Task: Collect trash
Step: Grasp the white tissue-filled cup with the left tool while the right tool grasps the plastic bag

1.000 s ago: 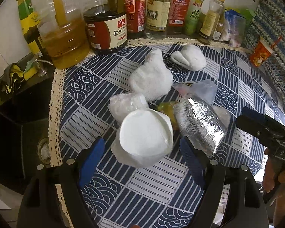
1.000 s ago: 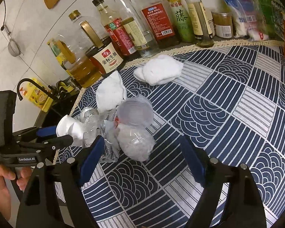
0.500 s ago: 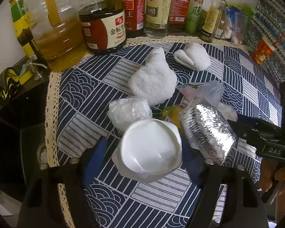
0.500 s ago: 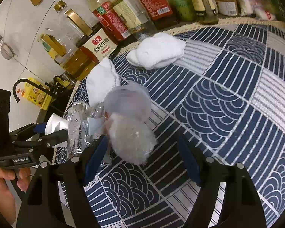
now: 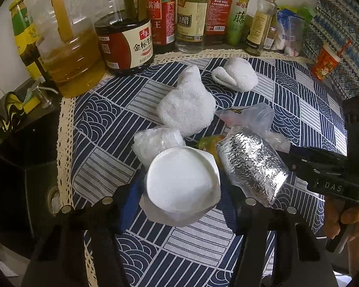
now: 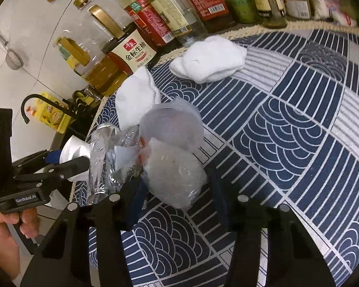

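Both jaws closing. Left hand-held gripper (image 5: 182,191) has the white cup (image 5: 182,186) btwn its pads, seemingly touching both sides. Right hand-held gripper (image 6: 177,189) closes round the clear bag (image 6: 174,179); far pad not clearly on it yet. Foil pouch (image 5: 251,165) sits just right of left gripper. Squeeze gently, cup crushes easily; lift both w/o dragging neighbours across desk (image 5: 299,95).

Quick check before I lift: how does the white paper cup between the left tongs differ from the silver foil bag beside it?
The white paper cup is round, matte and plain white; the silver foil bag is flat-sided, shiny and crinkled. The cup sits between the closing left tongs, its open mouth facing the camera; the foil bag lies outside them, on the side toward the right tongs. Both rest on the blue patterned tablecloth in the same trash pile.
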Tool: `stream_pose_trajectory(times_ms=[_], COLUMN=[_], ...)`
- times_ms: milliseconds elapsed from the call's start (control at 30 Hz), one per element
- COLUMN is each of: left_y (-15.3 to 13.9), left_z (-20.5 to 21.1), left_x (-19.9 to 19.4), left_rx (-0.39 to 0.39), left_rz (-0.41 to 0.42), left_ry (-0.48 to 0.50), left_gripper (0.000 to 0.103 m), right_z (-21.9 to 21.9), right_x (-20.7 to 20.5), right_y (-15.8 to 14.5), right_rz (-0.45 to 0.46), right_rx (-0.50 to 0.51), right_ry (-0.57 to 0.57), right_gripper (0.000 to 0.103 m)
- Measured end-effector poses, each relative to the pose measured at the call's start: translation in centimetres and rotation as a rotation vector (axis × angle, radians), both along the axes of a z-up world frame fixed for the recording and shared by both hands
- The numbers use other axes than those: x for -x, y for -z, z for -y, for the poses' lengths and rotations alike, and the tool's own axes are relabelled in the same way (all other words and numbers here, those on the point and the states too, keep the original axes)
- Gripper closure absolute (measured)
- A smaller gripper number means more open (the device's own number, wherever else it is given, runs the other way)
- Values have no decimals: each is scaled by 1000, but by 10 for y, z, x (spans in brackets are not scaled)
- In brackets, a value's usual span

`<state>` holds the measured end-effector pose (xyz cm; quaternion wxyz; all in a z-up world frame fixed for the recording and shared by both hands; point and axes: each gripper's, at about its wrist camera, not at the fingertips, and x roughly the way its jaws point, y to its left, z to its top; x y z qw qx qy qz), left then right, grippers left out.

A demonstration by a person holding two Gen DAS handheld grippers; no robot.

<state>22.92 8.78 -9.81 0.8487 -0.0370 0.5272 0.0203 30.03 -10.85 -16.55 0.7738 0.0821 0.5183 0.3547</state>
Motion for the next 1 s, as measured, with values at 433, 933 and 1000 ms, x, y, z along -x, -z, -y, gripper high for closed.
stream_pose_trajectory(times_ms=[433,933,1000], left_y=[-25,-52,-51], left_z=[11,14,14], left_x=[26,98,110], left_rx=[3,19,27], left_rz=[72,146,149], left_ry=[-2,-56,-67], left_gripper=[46,46,46], right_z=[24,38,38], right_x=[27,99,107], right_y=[-33,-68,-69], right_rz=[73,174,177], right_rx=[8,34,33], right_ry=[24,0,-3], right_gripper=[53,53,53])
